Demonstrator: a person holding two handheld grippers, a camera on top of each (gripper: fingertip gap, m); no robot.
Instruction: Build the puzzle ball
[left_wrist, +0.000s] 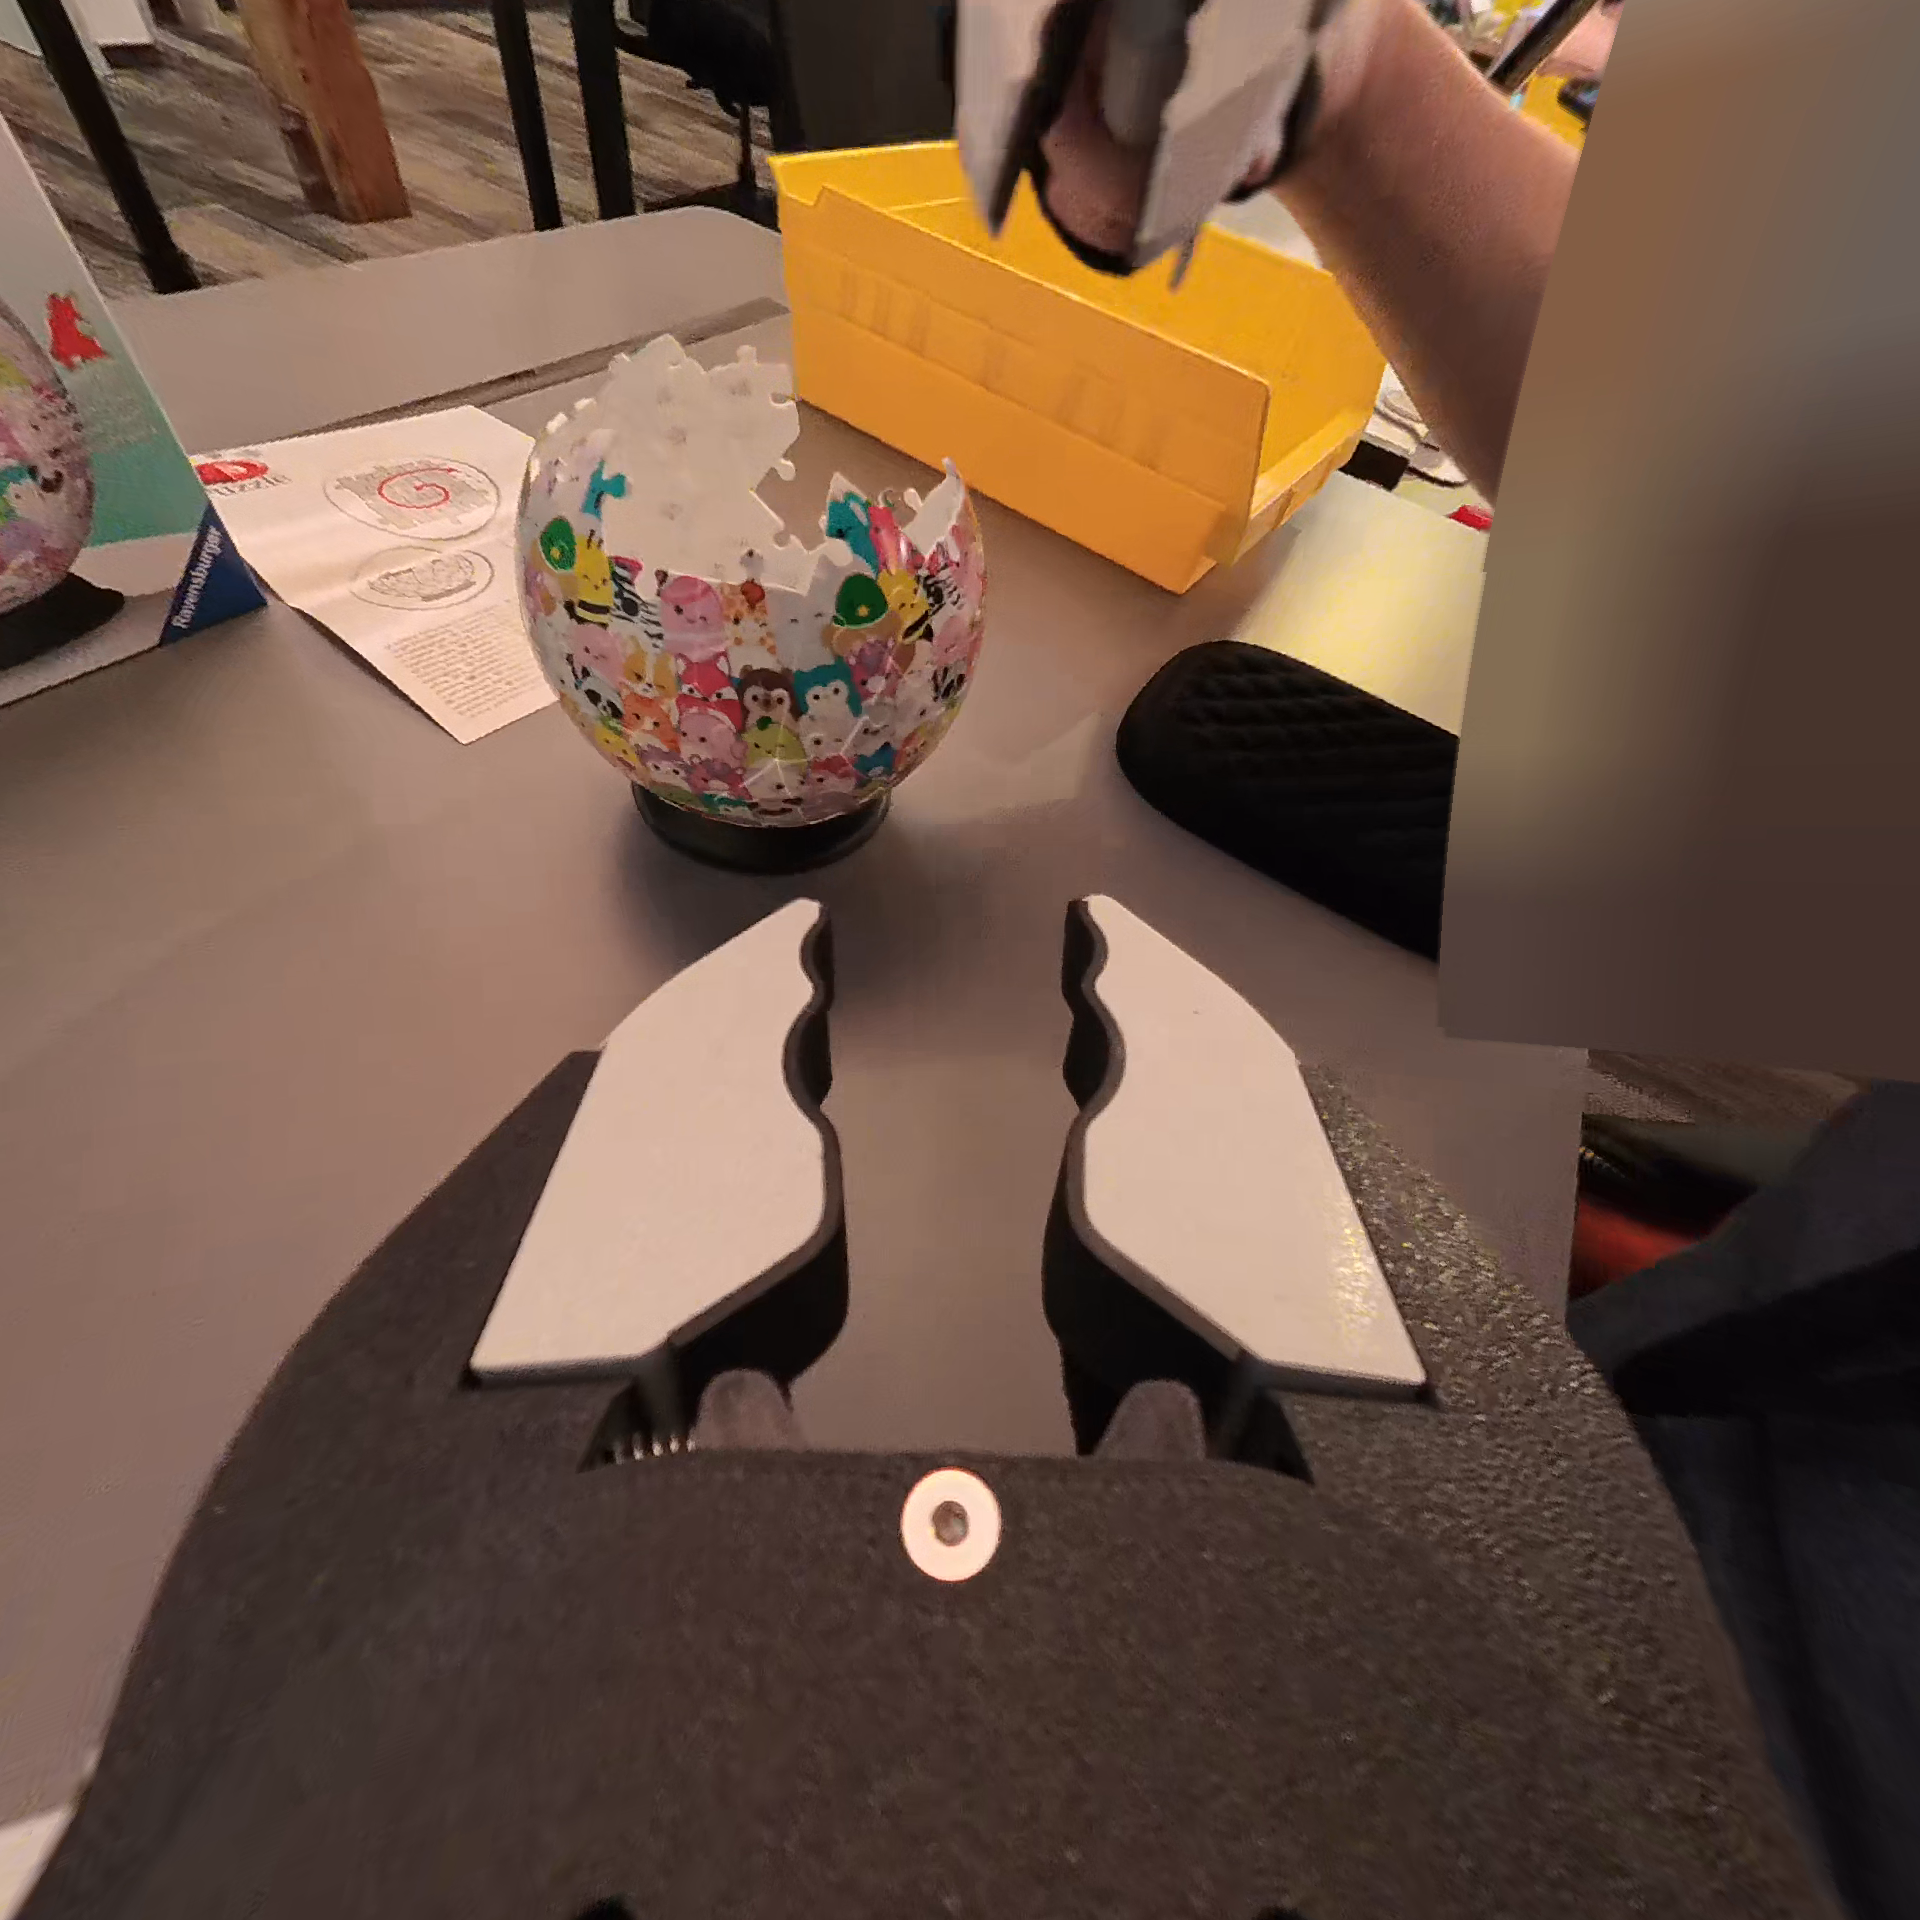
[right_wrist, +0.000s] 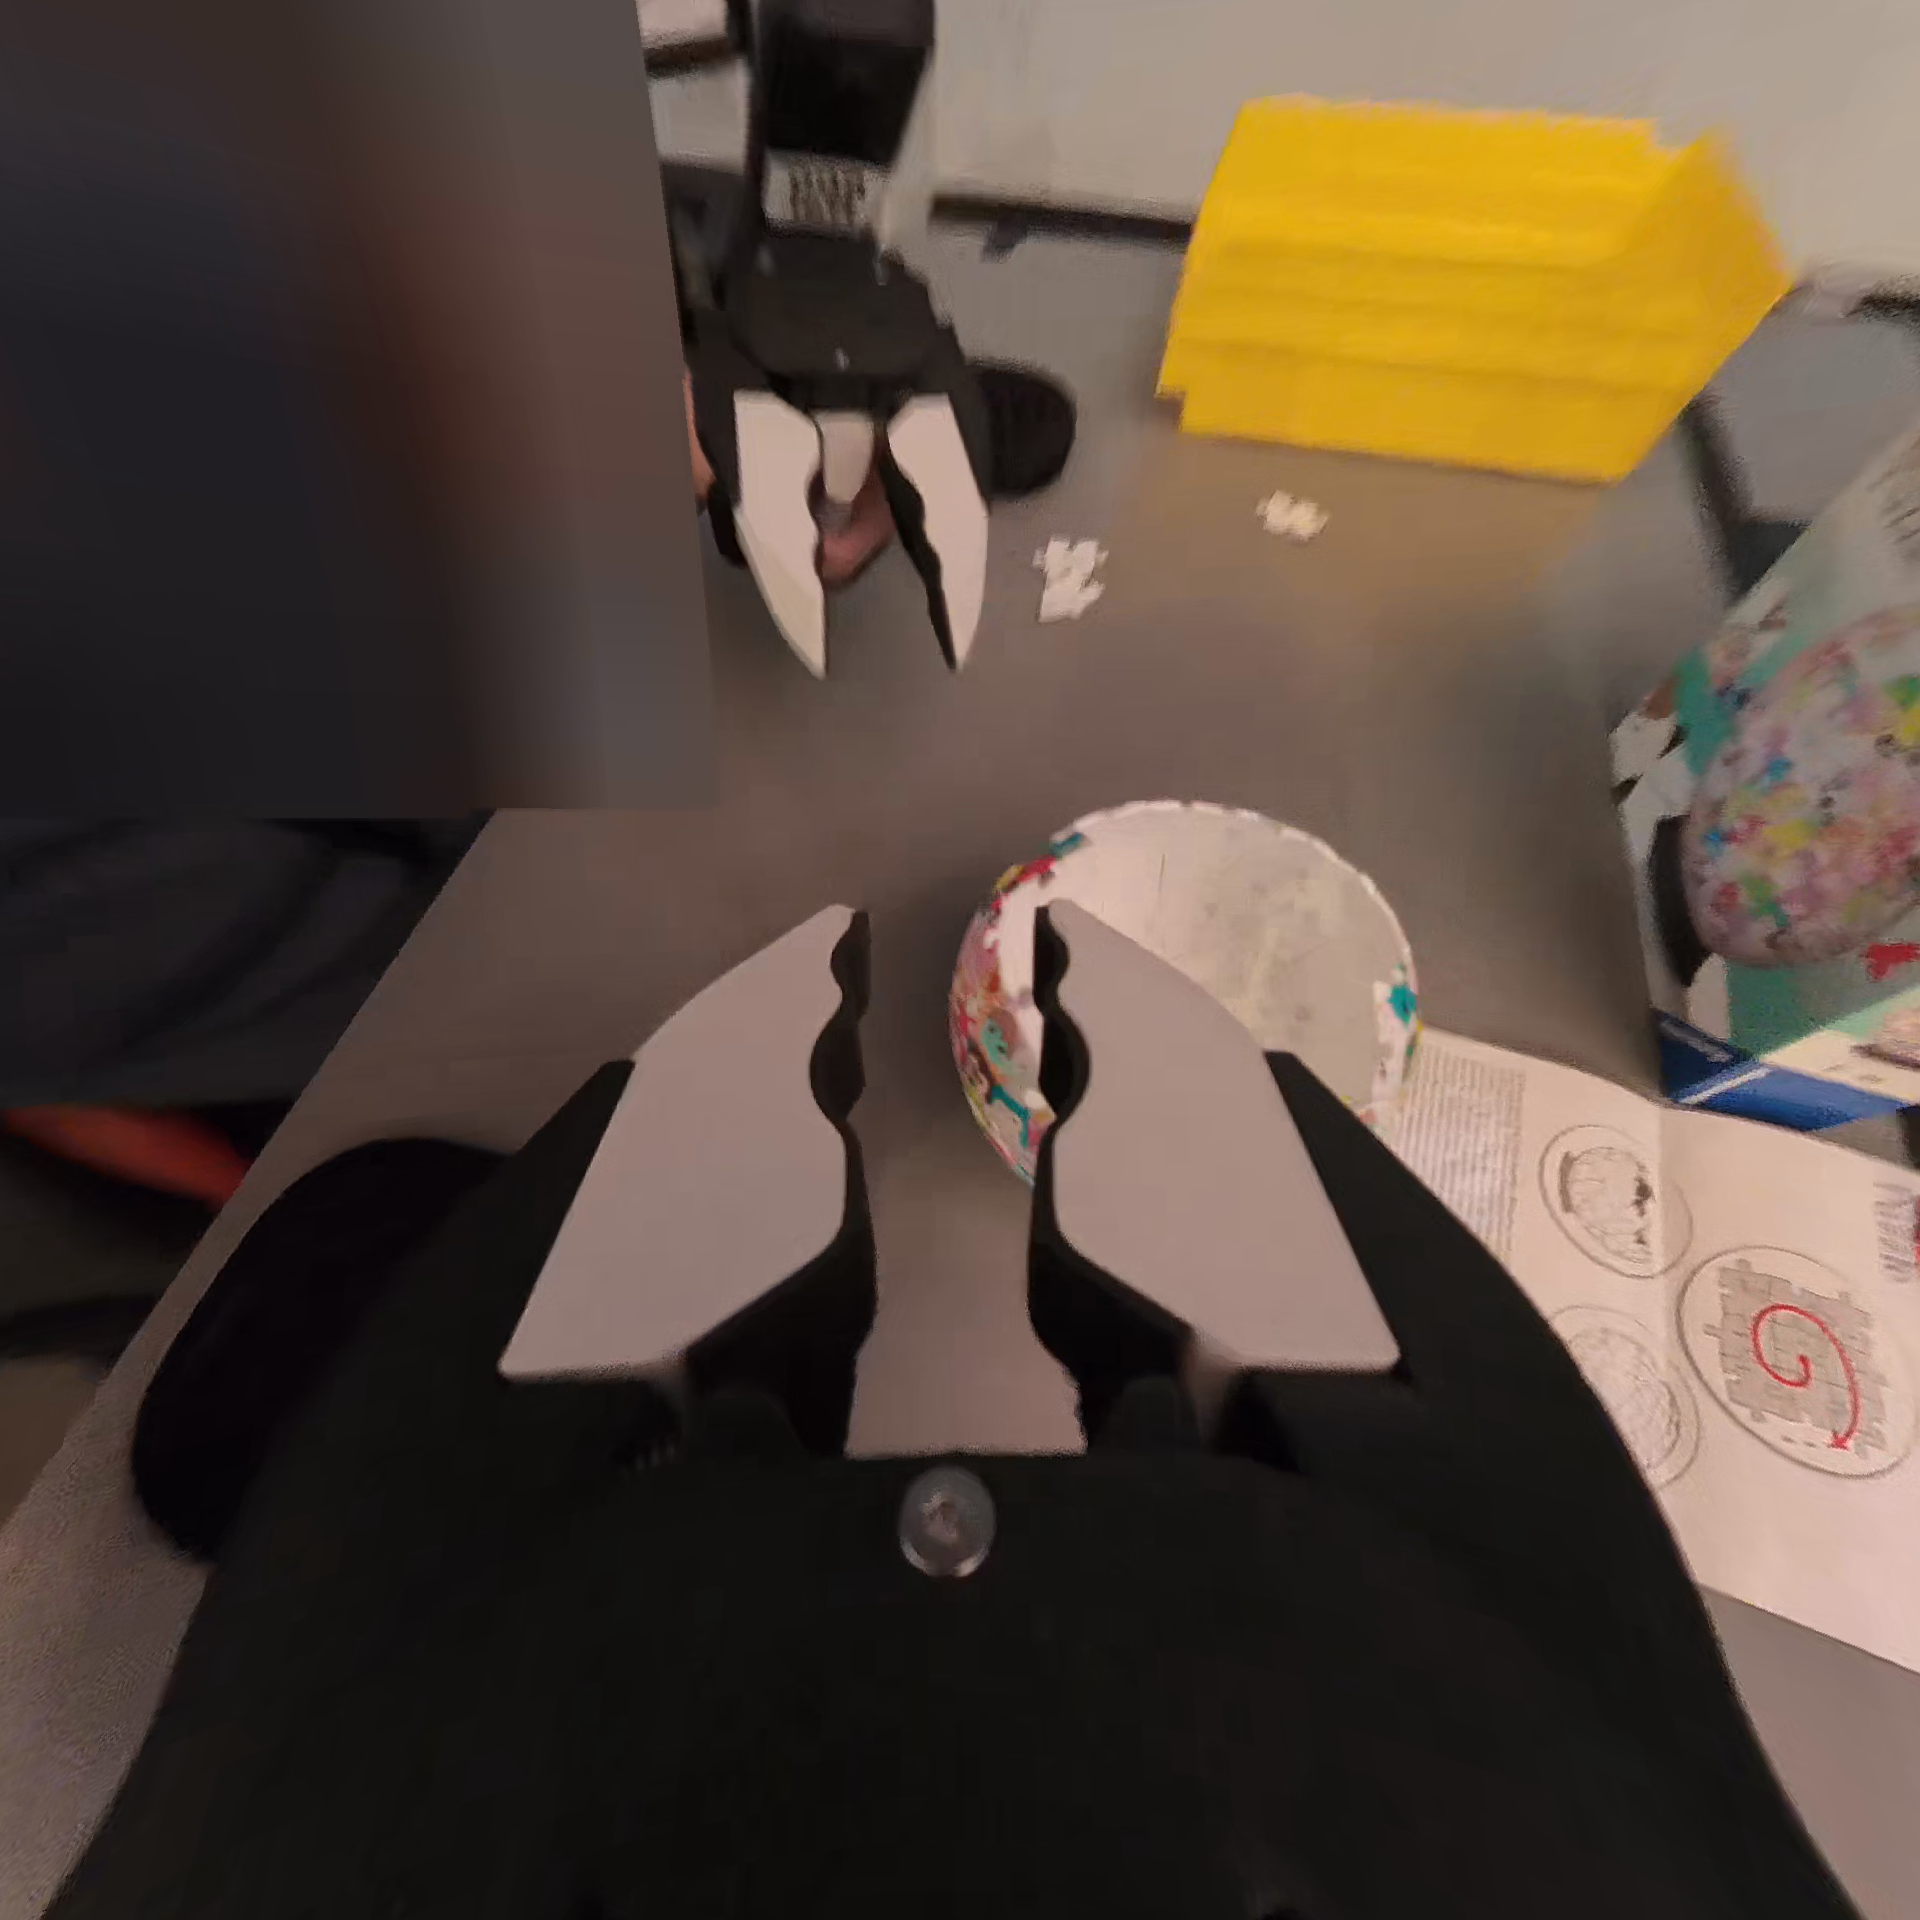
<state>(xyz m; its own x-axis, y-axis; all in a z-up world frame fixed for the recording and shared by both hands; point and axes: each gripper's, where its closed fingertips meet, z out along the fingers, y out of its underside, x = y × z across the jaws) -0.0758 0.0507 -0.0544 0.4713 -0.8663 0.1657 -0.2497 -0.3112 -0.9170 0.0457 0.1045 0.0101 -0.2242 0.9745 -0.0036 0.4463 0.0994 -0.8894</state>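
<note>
The partly built puzzle ball (left_wrist: 753, 634) stands on a black ring stand (left_wrist: 764, 836) on the grey table. Its lower half is covered in colourful cartoon animals, and its top is open with a jagged rim and white inner faces. My left gripper (left_wrist: 948, 920) is open and empty, low over the table just in front of the ball. My right gripper (right_wrist: 951, 920) is open and empty, above and beside the ball (right_wrist: 1247, 935), looking down into its white inside. The right gripper also shows high over the bin in the left wrist view (left_wrist: 1091, 239). Two small clumps of loose white pieces (right_wrist: 1070, 577) (right_wrist: 1288, 514) lie on the table.
A yellow plastic bin (left_wrist: 1039, 395) stands behind the ball. The puzzle box (left_wrist: 94, 488) and an instruction sheet (left_wrist: 416, 561) lie to the ball's left. A black padded wrist rest (left_wrist: 1288, 769) lies to its right. The left gripper (right_wrist: 883, 655) shows in the right wrist view. Left tips to right tips: about 15 cm.
</note>
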